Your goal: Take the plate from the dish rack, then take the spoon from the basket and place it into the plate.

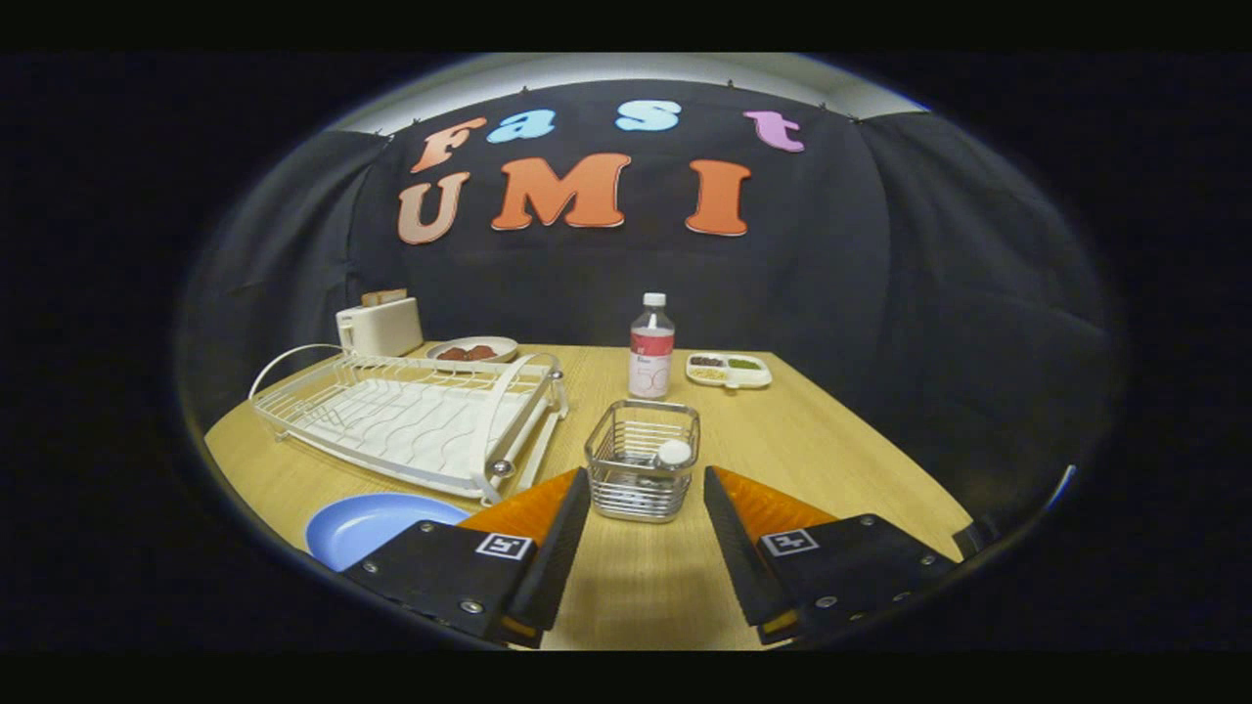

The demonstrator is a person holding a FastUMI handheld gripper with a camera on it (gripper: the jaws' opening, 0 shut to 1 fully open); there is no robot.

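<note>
We read the plate step as done: the blue plate (377, 523) lies flat on the worktop (841, 460), just beside the left finger and in front of the white dish rack (411, 416), whose slots stand bare. So the step in hand is step 2, fetching the spoon.

The gripper (646, 513) is released, its 2 fingers spread wide with nothing between them but bare worktop. Just ahead of the fingertips, roughly centred on the gap, stands the wire basket (643, 460). A white rounded end (673, 452) shows near its right rim, and we take it to be the spoon's handle; the rest of it is too dark inside the wires to make out.

Next, we judge, the gripper must rise over the basket's rim, come down with 1 finger on each side of that white end, and clench on it without catching the wires. Then the spoon goes left to the plate.

Beyond the basket stand a bottle (651, 347), a divided tray (729, 370), a toaster (380, 326) and a dish of food (472, 349), all well apart from the path.
</note>
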